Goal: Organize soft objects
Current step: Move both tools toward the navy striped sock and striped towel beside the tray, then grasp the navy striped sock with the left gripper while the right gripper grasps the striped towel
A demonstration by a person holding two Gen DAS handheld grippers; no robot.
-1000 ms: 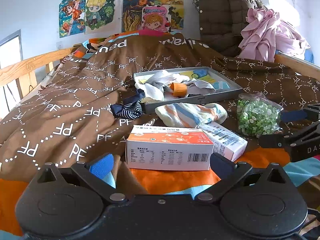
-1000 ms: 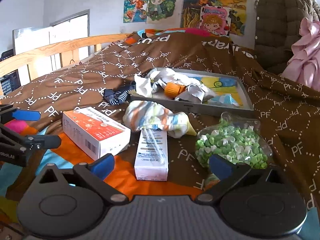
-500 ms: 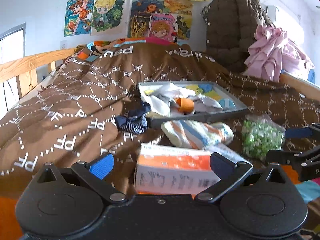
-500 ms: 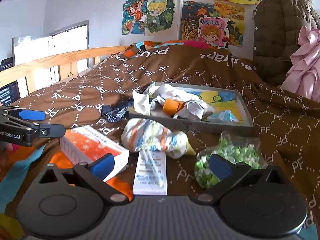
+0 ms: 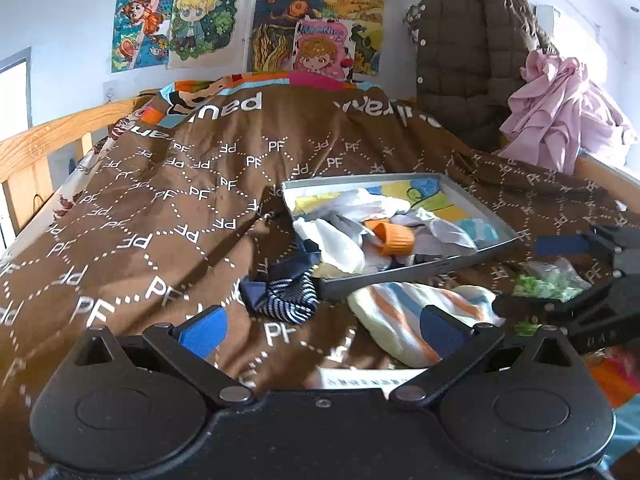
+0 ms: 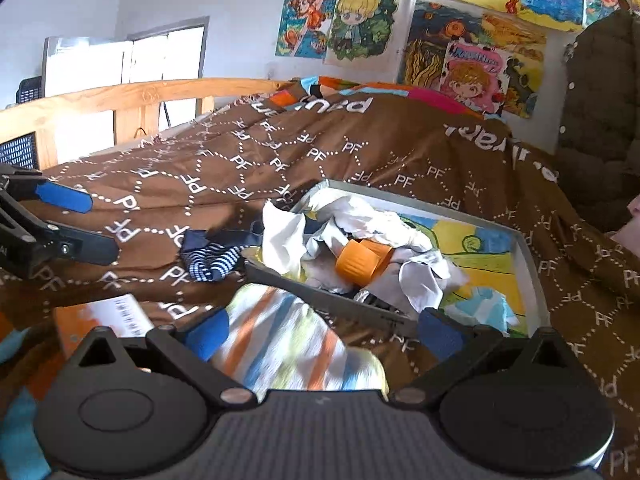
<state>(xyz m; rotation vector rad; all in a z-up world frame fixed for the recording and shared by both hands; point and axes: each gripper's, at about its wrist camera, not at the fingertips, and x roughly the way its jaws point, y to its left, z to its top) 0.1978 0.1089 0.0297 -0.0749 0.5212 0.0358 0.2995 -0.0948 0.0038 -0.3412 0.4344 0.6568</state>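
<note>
A grey metal tray [image 5: 424,270] [image 6: 536,264] lies on the brown bedspread and holds white cloths [image 5: 340,240] [image 6: 284,240] and an orange cap [image 5: 394,236] [image 6: 362,260]. A navy striped sock [image 5: 286,300] [image 6: 212,264] lies at the tray's left corner. A rolled pastel striped cloth [image 5: 404,316] [image 6: 288,340] lies in front of the tray. My left gripper [image 5: 322,330] is open and empty, with the sock and striped cloth just ahead. My right gripper [image 6: 324,332] is open, with the striped cloth between its fingers.
A bag of green beads [image 5: 548,284] lies right of the striped cloth, behind the right gripper's fingers [image 5: 560,246]. An orange and white box [image 6: 100,316] and a white box [image 5: 360,380] lie near the front. A wooden rail [image 6: 120,100] borders the bed's left side. Jackets [image 5: 480,52] hang at the back.
Both grippers moved forward toward the tray. The boxes and bead bag slid toward the lower frame edges. The striped cloth now lies between the right gripper's fingers.
</note>
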